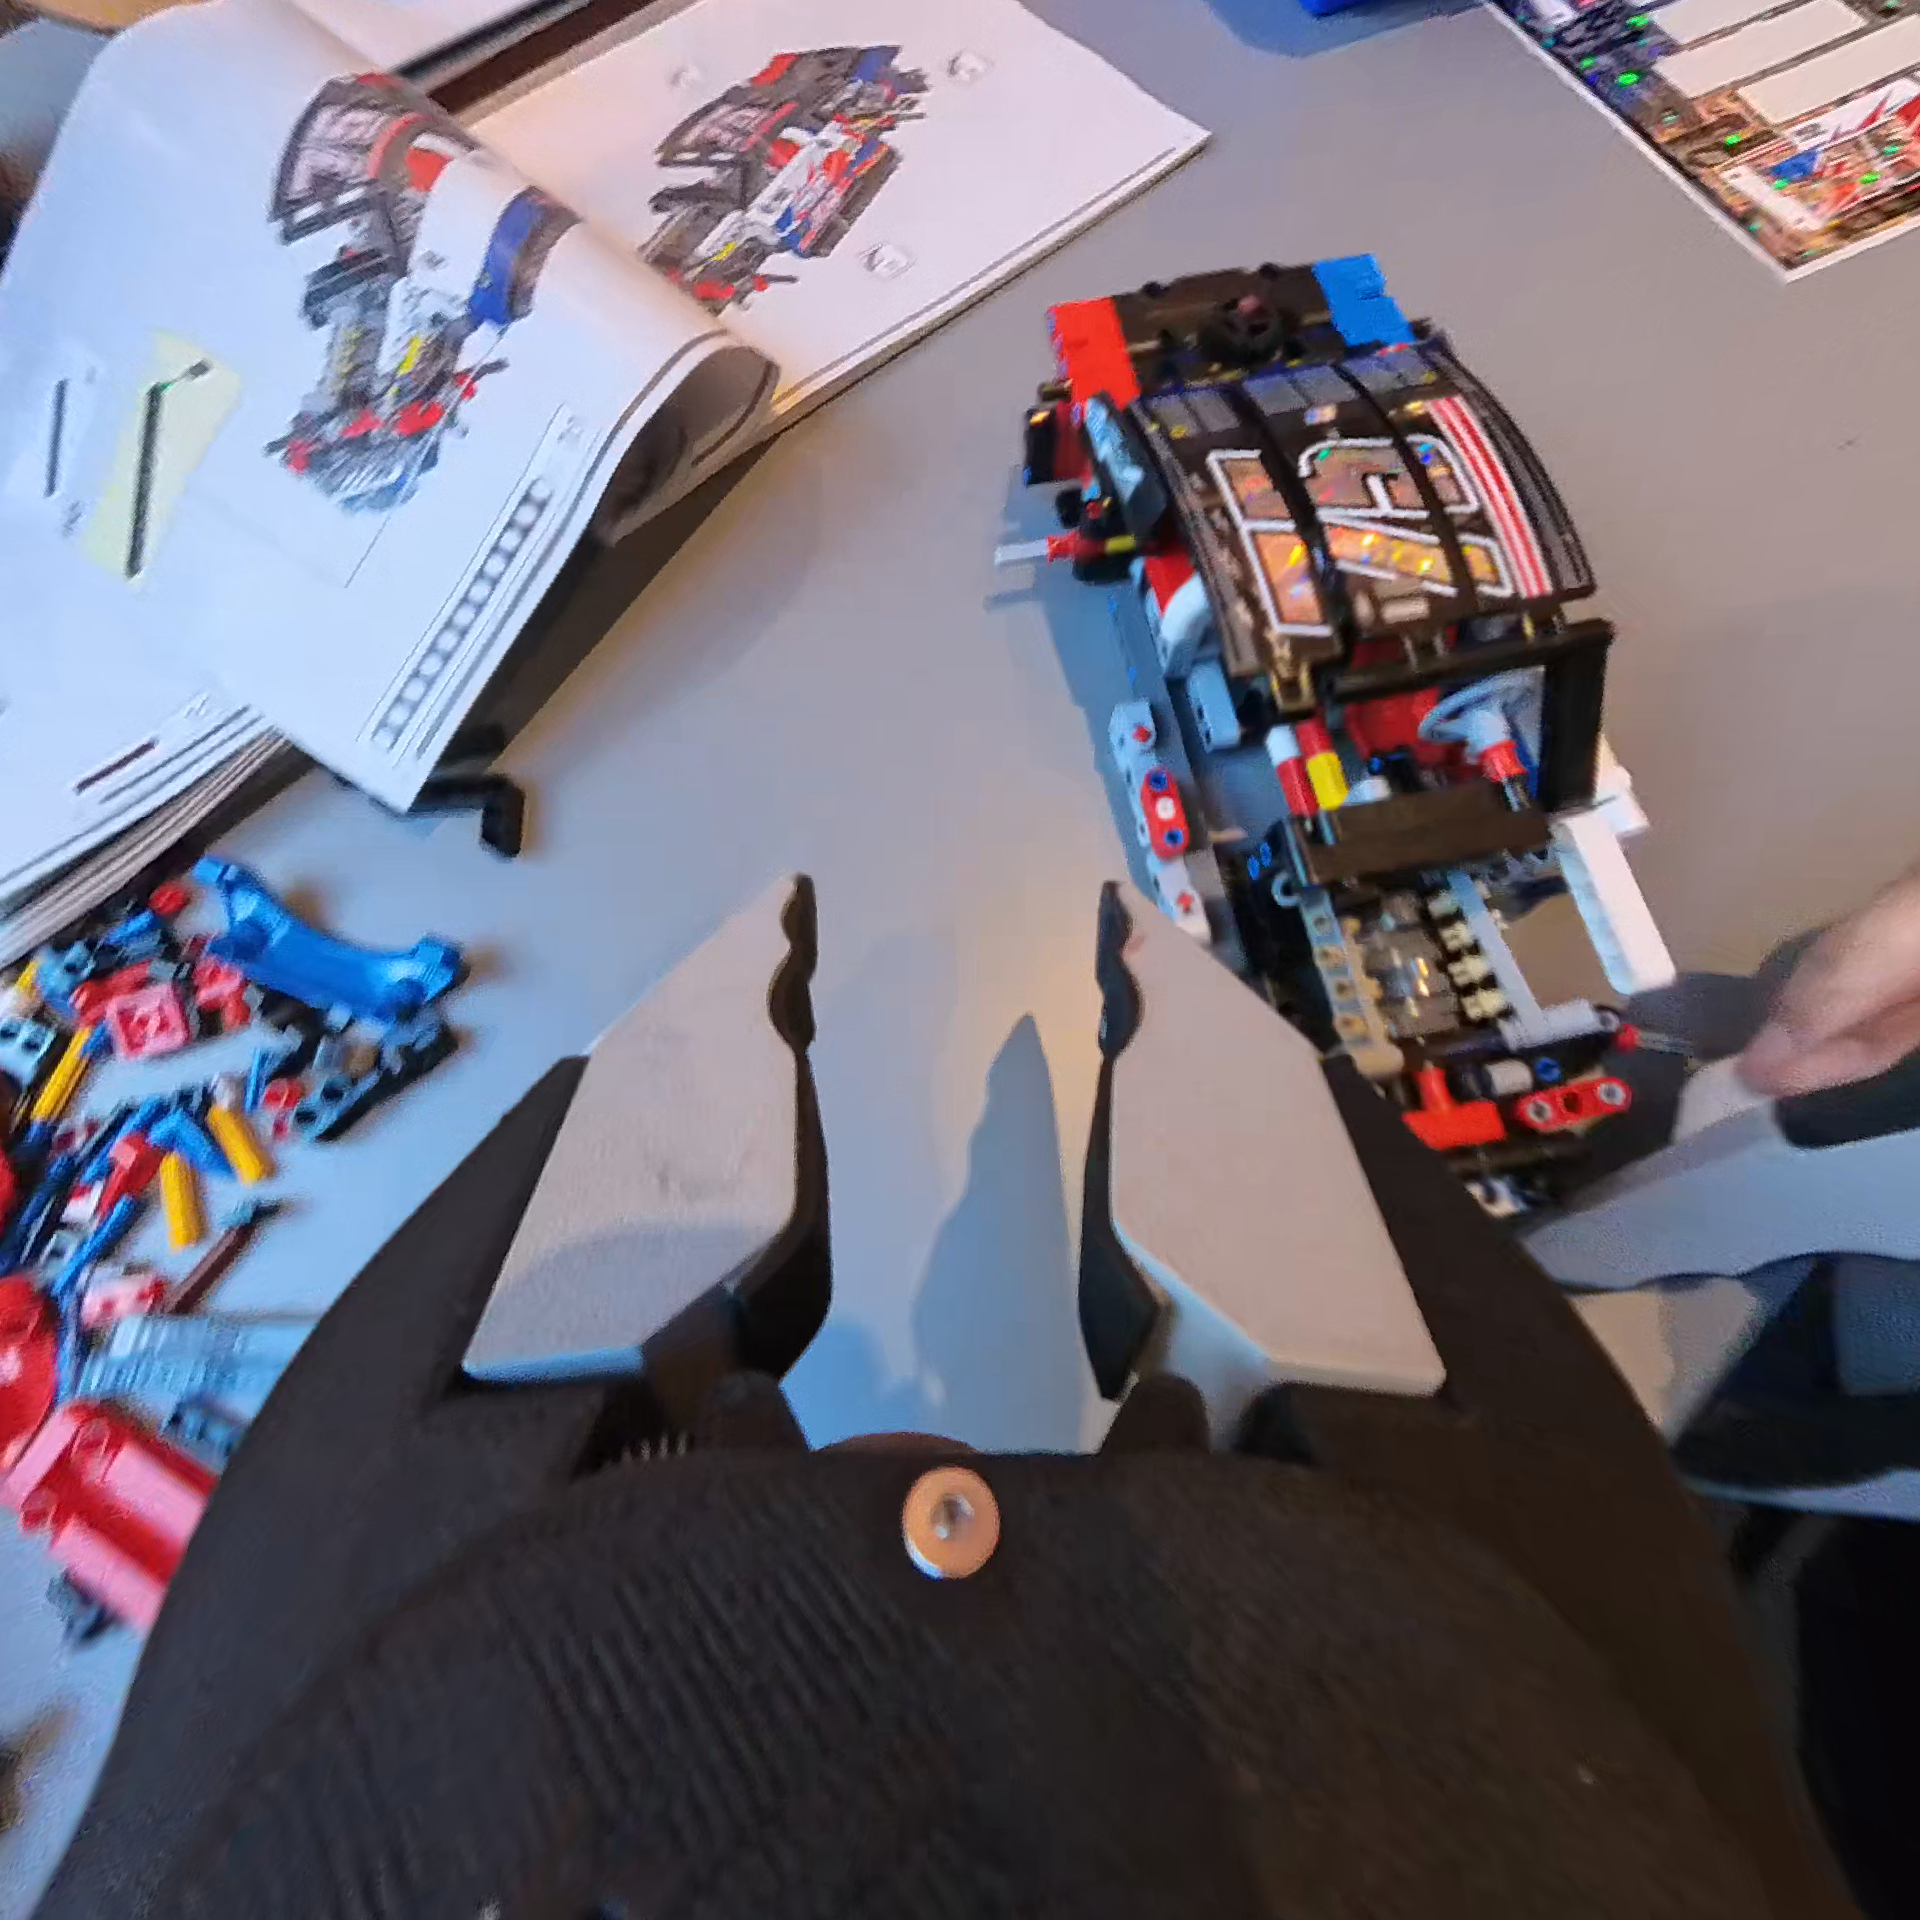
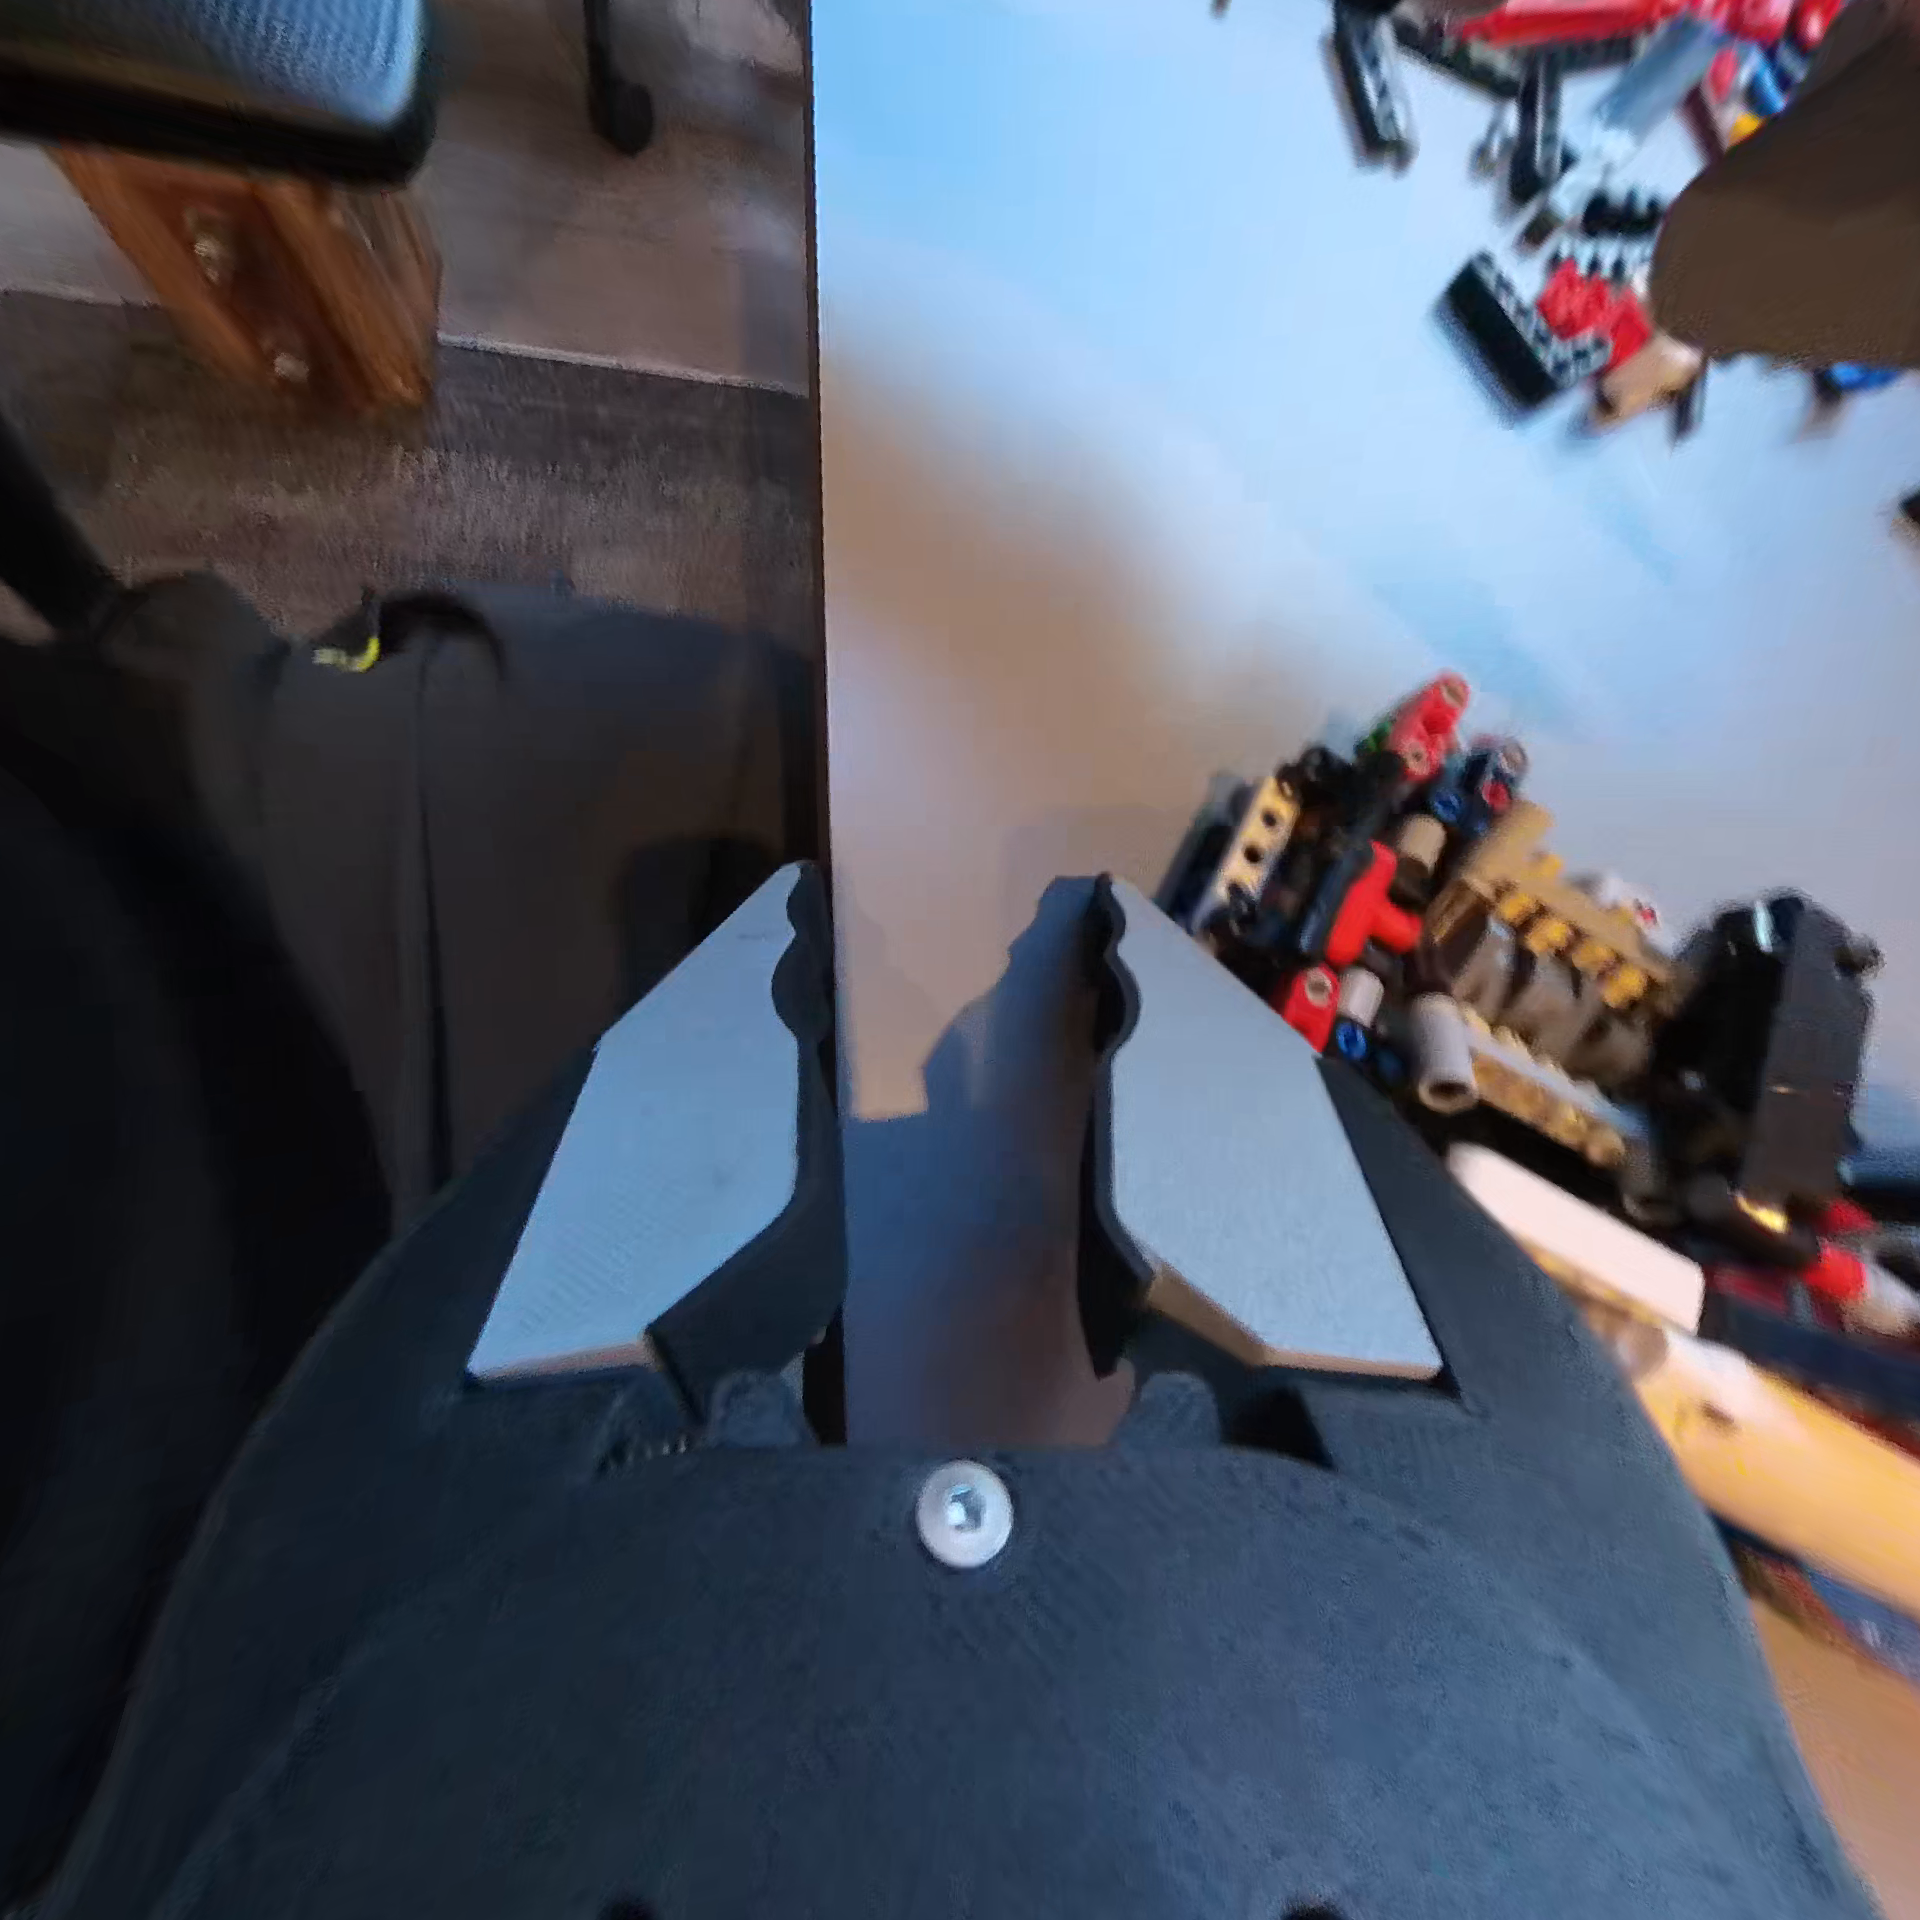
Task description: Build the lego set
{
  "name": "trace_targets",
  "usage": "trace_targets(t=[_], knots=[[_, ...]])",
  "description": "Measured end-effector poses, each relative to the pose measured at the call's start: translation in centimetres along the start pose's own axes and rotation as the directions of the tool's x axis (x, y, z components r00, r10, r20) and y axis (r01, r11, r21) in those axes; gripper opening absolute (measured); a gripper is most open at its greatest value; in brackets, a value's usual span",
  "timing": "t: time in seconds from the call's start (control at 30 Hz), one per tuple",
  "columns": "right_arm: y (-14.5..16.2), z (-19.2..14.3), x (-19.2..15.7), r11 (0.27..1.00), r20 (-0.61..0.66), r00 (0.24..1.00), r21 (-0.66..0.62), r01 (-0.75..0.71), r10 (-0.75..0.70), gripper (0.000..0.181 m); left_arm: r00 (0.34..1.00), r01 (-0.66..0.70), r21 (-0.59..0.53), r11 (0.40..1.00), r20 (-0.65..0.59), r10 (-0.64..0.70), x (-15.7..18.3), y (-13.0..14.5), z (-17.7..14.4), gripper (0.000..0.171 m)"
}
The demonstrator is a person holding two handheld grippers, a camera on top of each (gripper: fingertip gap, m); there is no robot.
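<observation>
The half-built lego car (image 1: 1340, 707) is seen on the grey table (image 1: 883, 665), right of the open instruction book (image 1: 436, 343) and the loose pieces (image 1: 187, 1091). It is judged rigid but brittle at its joints, best gripped low on the frame. Left gripper (image 1: 956, 925) and right gripper (image 2: 951, 914) are held apart, empty.
</observation>
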State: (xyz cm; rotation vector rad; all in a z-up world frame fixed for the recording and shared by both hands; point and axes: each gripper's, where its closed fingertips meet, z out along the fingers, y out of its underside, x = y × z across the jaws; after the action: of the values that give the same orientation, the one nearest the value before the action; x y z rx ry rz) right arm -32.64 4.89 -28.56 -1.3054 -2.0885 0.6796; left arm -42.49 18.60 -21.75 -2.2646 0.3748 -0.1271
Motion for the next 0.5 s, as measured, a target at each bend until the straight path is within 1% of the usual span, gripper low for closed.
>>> trace_targets(t=[0.07, 0.13, 0.2, 0.27, 0.3, 0.37, 0.43, 0.5], knots=[[-1.4, 1.3, -0.1, 1.0, 0.006, 1.0, -0.002, -0.02, 0.02, 0.049, 0.999, 0.03, -0.002, 1.0, 0.029, -0.029, -0.6, 1.2, -1.3, 0.054], [-2.5, 0.9, -0.5, 0.999, 0.028, 0.999, 0.031, -0.044, 0.043, 0.045, 0.997, 0.071, 0.0, 0.997, 0.027, -0.071, -0.6, 2.3, -2.7, 0.059], [-2.6, -0.9, -0.6, 0.994, 0.038, 0.998, 0.089, -0.057, 0.054, 0.038, 0.994, 0.106, 0.004, 0.994, 0.014, -0.106, -0.2, 3.5, -3.9, 0.061], [-1.7, -3.6, 0.3, 0.981, 0.043, 0.993, 0.152, -0.12, 0.114, 0.039, 0.989, 0.145, -0.005, 0.989, -0.013, -0.145, 0.9, 5.0, -4.6, 0.068], [-1.0, -5.2, 1.5, 0.968, 0.032, 0.987, 0.191, -0.16, 0.157, 0.039, 0.986, 0.161, -0.011, 0.987, -0.035, -0.162, 1.6, 5.7, -4.7, 0.071], [1.3, -8.7, 5.6, 0.934, -0.042, 0.965, 0.265, -0.239, 0.259, 0.038, 0.98, 0.183, -0.029, 0.983, -0.07, -0.185, 3.2, 7.1, -4.6, 0.073], [4.9, -12.0, 11.1, 0.885, -0.143, 0.908, 0.327, -0.332, 0.393, 0.038, 0.976, 0.191, -0.043, 0.981, -0.102, -0.195, 4.7, 7.9, -4.1, 0.075], [8.4, -14.5, 15.4, 0.813, -0.17, 0.838, 0.403, -0.42, 0.518, 0.037, 0.98, 0.173, -0.044, 0.984, -0.097, -0.176, 5.3, 8.1, -3.6, 0.074]])
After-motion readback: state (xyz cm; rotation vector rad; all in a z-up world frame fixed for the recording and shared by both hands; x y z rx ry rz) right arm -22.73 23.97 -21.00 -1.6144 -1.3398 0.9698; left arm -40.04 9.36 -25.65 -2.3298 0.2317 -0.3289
